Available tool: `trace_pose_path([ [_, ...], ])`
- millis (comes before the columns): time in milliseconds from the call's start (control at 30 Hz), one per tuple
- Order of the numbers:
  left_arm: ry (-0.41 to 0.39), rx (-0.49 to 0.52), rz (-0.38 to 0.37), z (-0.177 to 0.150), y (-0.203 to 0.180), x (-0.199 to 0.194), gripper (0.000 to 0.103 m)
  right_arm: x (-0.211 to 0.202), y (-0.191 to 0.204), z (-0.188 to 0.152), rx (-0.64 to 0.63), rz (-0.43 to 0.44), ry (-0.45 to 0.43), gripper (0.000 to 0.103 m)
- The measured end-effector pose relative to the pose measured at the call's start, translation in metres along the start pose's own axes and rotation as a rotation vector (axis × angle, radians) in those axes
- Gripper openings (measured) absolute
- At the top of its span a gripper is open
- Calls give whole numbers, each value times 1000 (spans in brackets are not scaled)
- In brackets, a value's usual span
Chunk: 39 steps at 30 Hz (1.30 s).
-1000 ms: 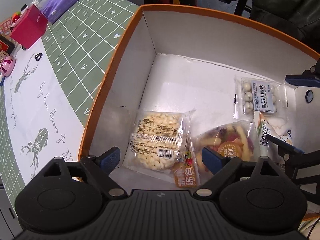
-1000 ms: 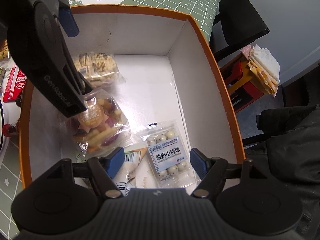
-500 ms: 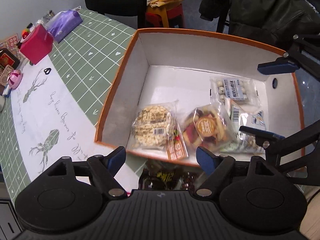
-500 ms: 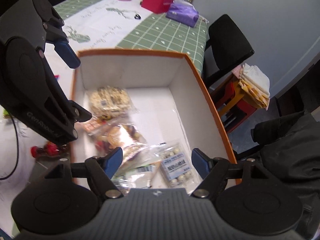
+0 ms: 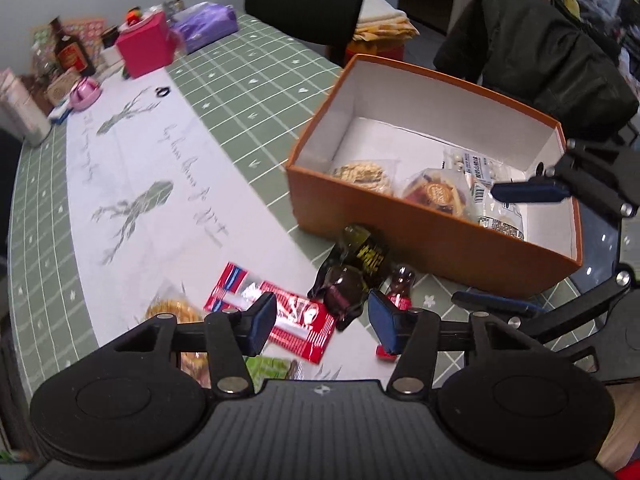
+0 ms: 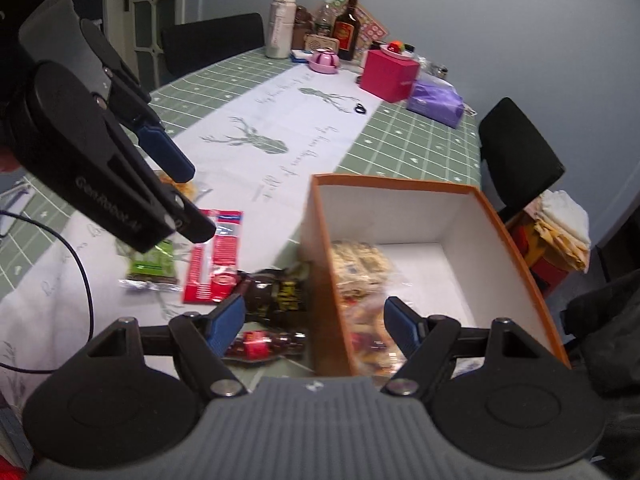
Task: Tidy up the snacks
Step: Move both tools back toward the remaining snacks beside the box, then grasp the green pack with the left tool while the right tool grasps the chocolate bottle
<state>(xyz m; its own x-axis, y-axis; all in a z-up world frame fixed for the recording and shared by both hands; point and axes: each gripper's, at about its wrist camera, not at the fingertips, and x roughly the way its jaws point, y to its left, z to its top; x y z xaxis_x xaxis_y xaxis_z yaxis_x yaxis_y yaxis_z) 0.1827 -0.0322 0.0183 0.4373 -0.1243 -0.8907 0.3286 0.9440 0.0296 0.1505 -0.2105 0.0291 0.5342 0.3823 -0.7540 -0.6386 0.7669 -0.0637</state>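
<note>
An orange box with a white inside stands on the table and holds several snack packs, among them a rice cracker pack and a mixed snack bag. Loose snacks lie in front of it: a dark bag, a red pack, a green pack. My left gripper is open and empty above the loose snacks. My right gripper is open and empty over the box's near left wall.
At the table's far end stand a pink box, a purple pack, bottles and a pink dish. Black chairs stand around. A dark jacket hangs behind the box.
Both grippers have pulled up and back out of the box, still open. The table and loose snacks in front of the box have come into view.
</note>
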Motion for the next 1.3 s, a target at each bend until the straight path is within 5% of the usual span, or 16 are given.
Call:
trace_pose_path([
  [133,-11,-58,6,-29,20,5,65,15,17,-17,112,21,-22,75],
  [233,10,-91,-2,-49,31,15,79,30,32,-30,184,8,-22,75],
  [333,19,-95,0,-64,40,25,82,44,43,-39,227,-42,-20,75],
  [833,93,185,41,-85,36,80,87,102,29,-56,446,-135,92,76],
  [1300,164,226,74,-78,29,108,88,116,29,-66,437,-137,101,69],
])
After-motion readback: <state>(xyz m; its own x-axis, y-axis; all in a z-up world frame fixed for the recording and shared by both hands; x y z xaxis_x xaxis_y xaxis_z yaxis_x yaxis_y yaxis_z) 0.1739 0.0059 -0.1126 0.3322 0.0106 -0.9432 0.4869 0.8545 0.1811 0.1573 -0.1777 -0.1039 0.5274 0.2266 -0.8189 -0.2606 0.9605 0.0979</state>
